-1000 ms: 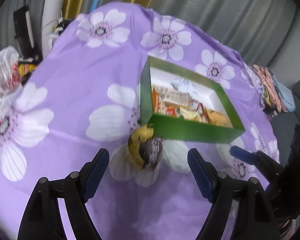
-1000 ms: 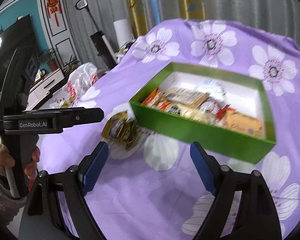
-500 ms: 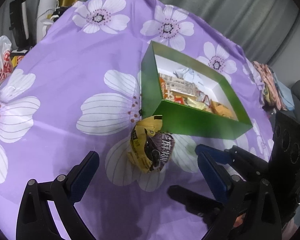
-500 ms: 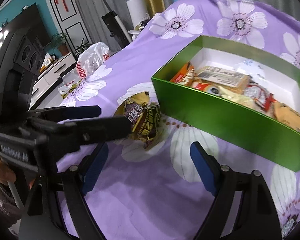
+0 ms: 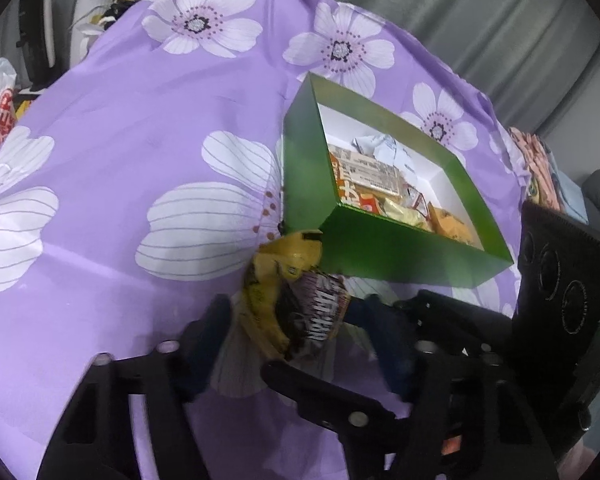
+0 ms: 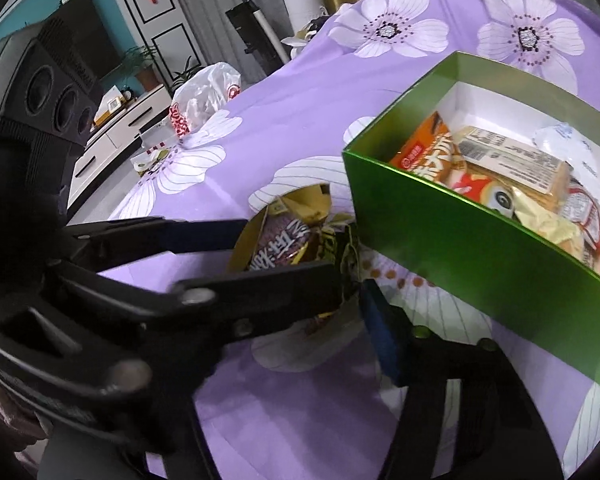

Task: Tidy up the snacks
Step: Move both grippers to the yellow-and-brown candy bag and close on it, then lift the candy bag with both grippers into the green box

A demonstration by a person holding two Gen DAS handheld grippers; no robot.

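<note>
A yellow and brown snack packet pile lies on the purple flowered cloth against the near left corner of the green box; it also shows in the right wrist view. The box holds several snack packets. My left gripper has its fingers on either side of the packets, narrowed around them but not clearly clamped. My right gripper is open just beside the packets, its left finger hidden behind the left gripper's arms, which cross in front.
A white plastic bag sits at the cloth's far left edge. A TV cabinet and speaker stand beyond it. Folded fabric lies right of the box.
Both grippers have moved forward and down to the packets by the box corner. The left gripper's fingers have narrowed around them. The two grippers now overlap in both views.
</note>
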